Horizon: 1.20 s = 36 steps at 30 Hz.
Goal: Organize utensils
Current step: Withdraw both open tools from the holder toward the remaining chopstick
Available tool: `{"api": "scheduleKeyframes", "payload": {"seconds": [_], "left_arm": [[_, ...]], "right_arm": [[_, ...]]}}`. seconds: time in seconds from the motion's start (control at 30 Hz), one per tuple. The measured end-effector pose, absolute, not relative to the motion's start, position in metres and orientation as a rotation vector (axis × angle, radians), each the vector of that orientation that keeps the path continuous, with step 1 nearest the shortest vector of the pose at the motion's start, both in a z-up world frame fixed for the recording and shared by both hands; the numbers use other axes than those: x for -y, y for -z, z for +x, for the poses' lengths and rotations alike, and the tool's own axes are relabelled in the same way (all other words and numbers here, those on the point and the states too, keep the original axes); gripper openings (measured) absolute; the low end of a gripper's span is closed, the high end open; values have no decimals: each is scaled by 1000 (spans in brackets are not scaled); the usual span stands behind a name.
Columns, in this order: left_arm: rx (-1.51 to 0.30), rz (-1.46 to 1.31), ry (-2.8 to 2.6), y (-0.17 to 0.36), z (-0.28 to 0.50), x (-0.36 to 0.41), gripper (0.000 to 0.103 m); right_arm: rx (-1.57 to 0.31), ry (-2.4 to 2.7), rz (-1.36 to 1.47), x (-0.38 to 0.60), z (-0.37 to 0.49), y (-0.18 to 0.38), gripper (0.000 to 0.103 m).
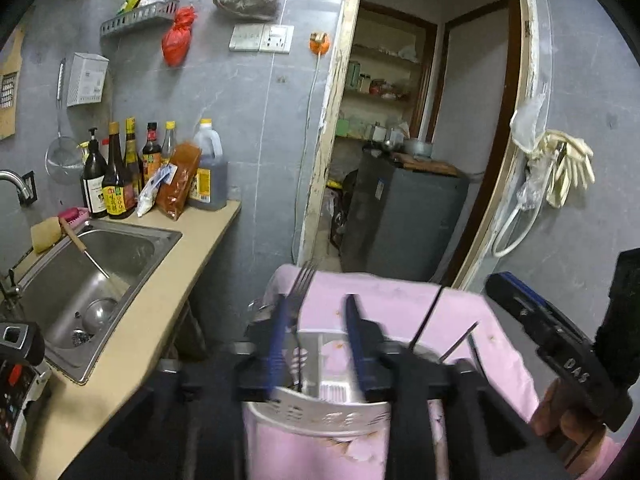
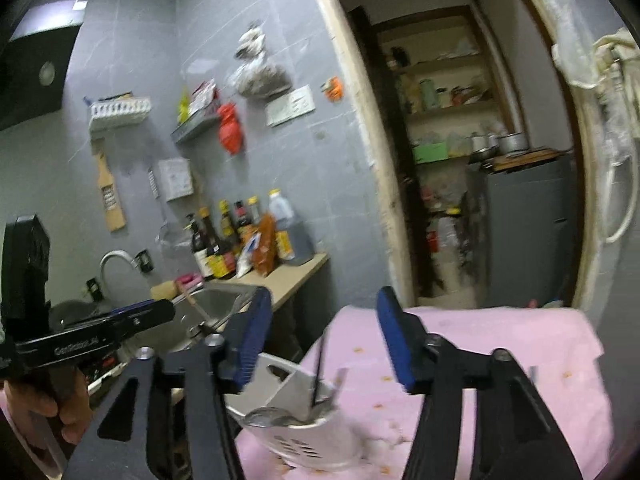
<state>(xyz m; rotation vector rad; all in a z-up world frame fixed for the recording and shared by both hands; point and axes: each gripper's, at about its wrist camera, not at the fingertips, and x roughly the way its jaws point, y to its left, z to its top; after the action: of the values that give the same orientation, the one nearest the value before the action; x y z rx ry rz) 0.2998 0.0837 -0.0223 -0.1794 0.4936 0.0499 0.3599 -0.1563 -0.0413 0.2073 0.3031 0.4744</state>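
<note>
A white perforated utensil holder [image 1: 320, 410] [image 2: 304, 440] stands on a pink cloth [image 1: 400, 300] [image 2: 480, 340]. A steel fork [image 1: 303, 280] stands in it with its tines up, close beside the left finger of my left gripper [image 1: 316, 304]. The blue pads stand apart and do not pinch the fork. Black chopsticks [image 1: 426, 320] [image 2: 320, 364] lean out of the holder, and a spoon [image 2: 268, 416] lies at its rim. My right gripper [image 2: 324, 320] hovers over the holder, open and empty. In the left wrist view the right gripper [image 1: 500, 286] sits at the right edge.
A steel sink [image 1: 100, 264] is set in the beige counter [image 1: 160, 320] to the left, with sauce bottles [image 1: 120, 176] at the wall. Beyond the cloth a doorway opens onto a grey cabinet [image 1: 400, 216]. Gloves [image 1: 568, 164] hang on the right wall.
</note>
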Motion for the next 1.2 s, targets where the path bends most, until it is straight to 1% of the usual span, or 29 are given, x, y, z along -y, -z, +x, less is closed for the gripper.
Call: {"api": "scheduleKeyframes", "payload": {"seconds": [0.03,0.1,0.13,0.2,0.23,0.27,0.3,0.33,0.37,0.4,0.57,0.8,1.2], "left_arm": [[-474,-186,-51,18,297,-79,46],[-442,-192,-47,11,294,-68,55],[-433,-191,-42,8,293,-63,58],[-413,-180,-35,1,291,-48,71],[-402,-173,-36,-2,290,-41,74],[-391,-169,-35,-4,288,-35,78],[-378,-164,-33,-7,287,-27,84],[-365,-157,-35,-10,285,-19,87],[-354,-148,-39,-12,284,-11,93],[-345,-141,-43,-14,283,-5,96],[-316,-109,-53,-20,277,25,102],[-351,-46,-65,-15,278,62,102],[-444,37,-78,13,288,108,102]], "right_arm": [[-301,-461,207,162,358,37,66],[-296,-416,199,180,352,26,73],[-294,-393,190,188,348,21,75],[-283,-357,176,204,341,11,85],[-278,-340,171,210,337,7,88],[-270,-326,167,218,333,3,93],[-262,-313,162,224,329,-1,96],[-256,-299,155,229,326,-5,96],[-248,-284,145,235,322,-8,97],[-242,-270,132,239,319,-10,97],[-229,-207,103,263,304,-18,100],[-269,-129,81,294,300,-9,101],[-375,-91,55,339,306,34,101]]}}
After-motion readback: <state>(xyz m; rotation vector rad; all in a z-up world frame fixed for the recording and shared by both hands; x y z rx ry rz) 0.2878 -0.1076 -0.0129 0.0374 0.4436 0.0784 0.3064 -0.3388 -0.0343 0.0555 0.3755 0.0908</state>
